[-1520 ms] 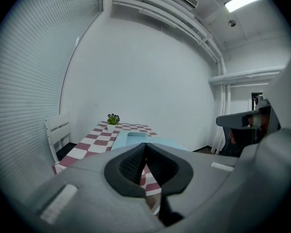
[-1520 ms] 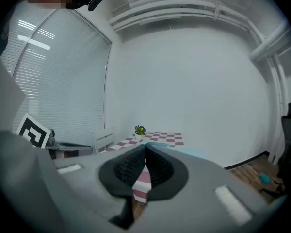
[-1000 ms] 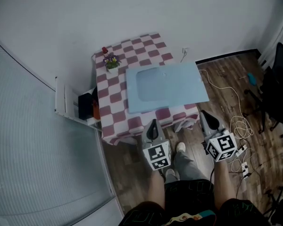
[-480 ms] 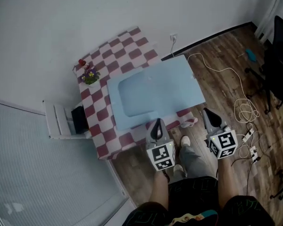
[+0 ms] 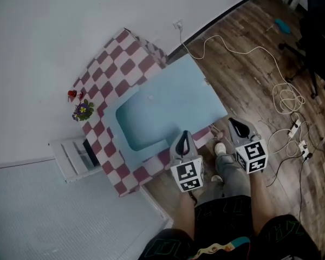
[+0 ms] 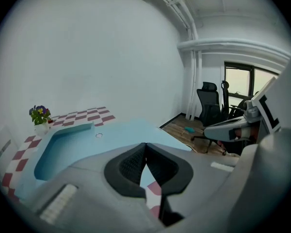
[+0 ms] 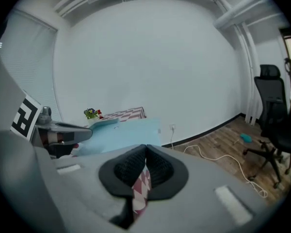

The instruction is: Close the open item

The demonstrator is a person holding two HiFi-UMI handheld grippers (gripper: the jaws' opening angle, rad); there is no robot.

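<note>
A large light-blue slab (image 5: 168, 104) with a shallow rectangular hollow lies flat on the table with the red-and-white checked cloth (image 5: 122, 53); it also shows in the left gripper view (image 6: 82, 140) and the right gripper view (image 7: 128, 129). My left gripper (image 5: 183, 138) hangs at the table's near edge, just short of the slab, shut with nothing in it (image 6: 145, 146). My right gripper (image 5: 237, 125) is over the floor to the right of the table, also shut and empty (image 7: 145, 148). I cannot tell any open part on the slab.
A small pot of flowers (image 5: 83, 110) and a red object (image 5: 72, 94) stand at the table's far left edge. A white rack (image 5: 70, 157) stands beside the table. Cables (image 5: 284, 96) lie on the wood floor, with a black office chair (image 7: 276, 125) beyond. The person's shoe (image 5: 220, 148) is below.
The head view has swung, so the table now sits further left and turned. Both grippers stay shut and low at the table's near edge.
</note>
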